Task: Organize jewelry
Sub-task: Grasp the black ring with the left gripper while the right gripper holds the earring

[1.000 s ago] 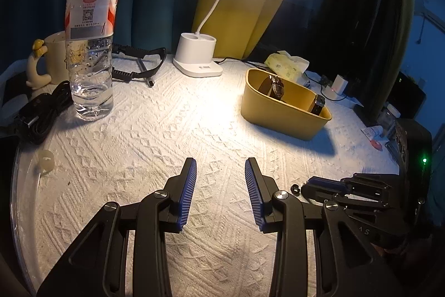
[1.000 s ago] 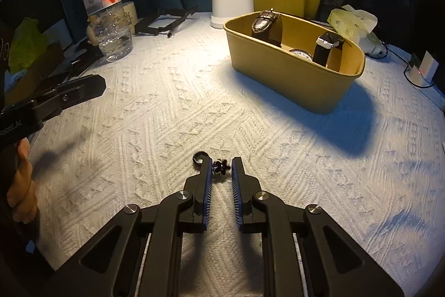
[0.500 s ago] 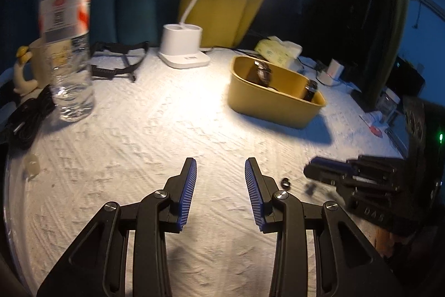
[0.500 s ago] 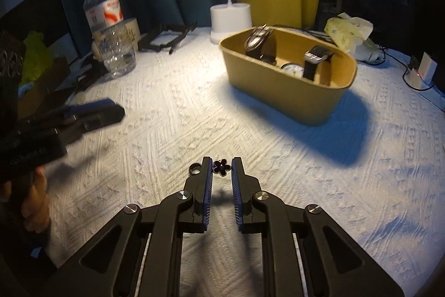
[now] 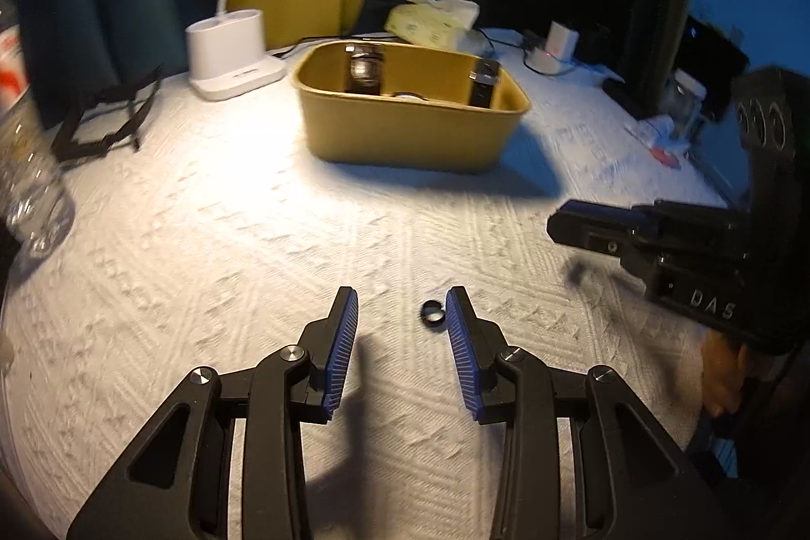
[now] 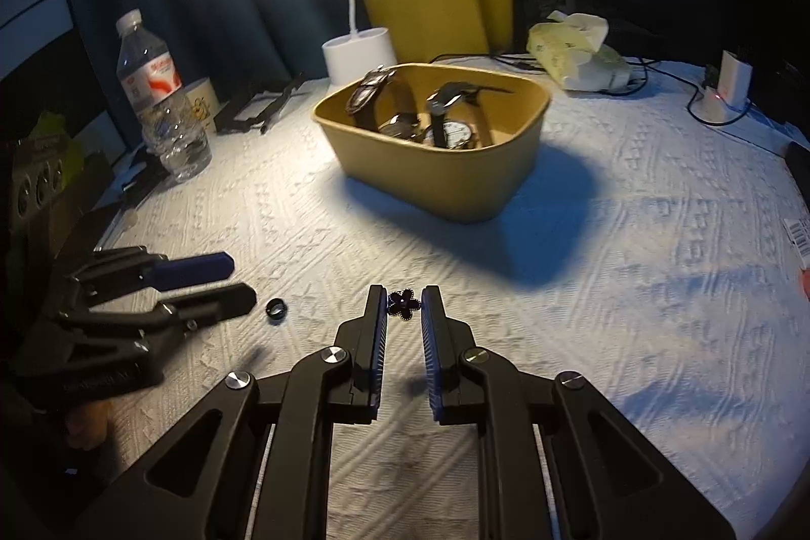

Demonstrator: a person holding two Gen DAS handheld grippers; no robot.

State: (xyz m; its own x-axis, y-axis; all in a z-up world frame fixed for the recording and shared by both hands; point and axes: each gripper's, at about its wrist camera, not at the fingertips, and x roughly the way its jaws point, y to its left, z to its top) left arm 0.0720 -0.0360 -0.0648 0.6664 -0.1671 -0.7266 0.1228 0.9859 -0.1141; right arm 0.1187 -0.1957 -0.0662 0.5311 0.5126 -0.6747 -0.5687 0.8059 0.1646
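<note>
A small black ring [image 5: 433, 315] lies on the white cloth just inside the right finger of my open left gripper [image 5: 402, 312]; it also shows in the right wrist view [image 6: 276, 309]. My right gripper [image 6: 404, 304] is shut on a dark flower-shaped jewel [image 6: 404, 303] and holds it at its fingertips above the cloth. The right gripper appears blurred in the left wrist view [image 5: 572, 231], with the jewel a dark smudge [image 5: 577, 272] below it. A yellow tub [image 6: 435, 180] holding several watches [image 6: 450, 132] stands in the middle, also in the left wrist view [image 5: 405, 130].
A white lamp base [image 6: 359, 51] stands behind the tub. A water bottle [image 6: 162, 99] and a mug [image 6: 202, 99] stand at the left. A tissue pack [image 6: 572, 51], cables and a charger [image 6: 729, 84] lie at the back right. A black frame [image 5: 106, 125] lies at the left.
My left gripper has swung right, so the ring now lies between its fingers. My right gripper has lifted, still holding the flower jewel, leaving the ring on the cloth.
</note>
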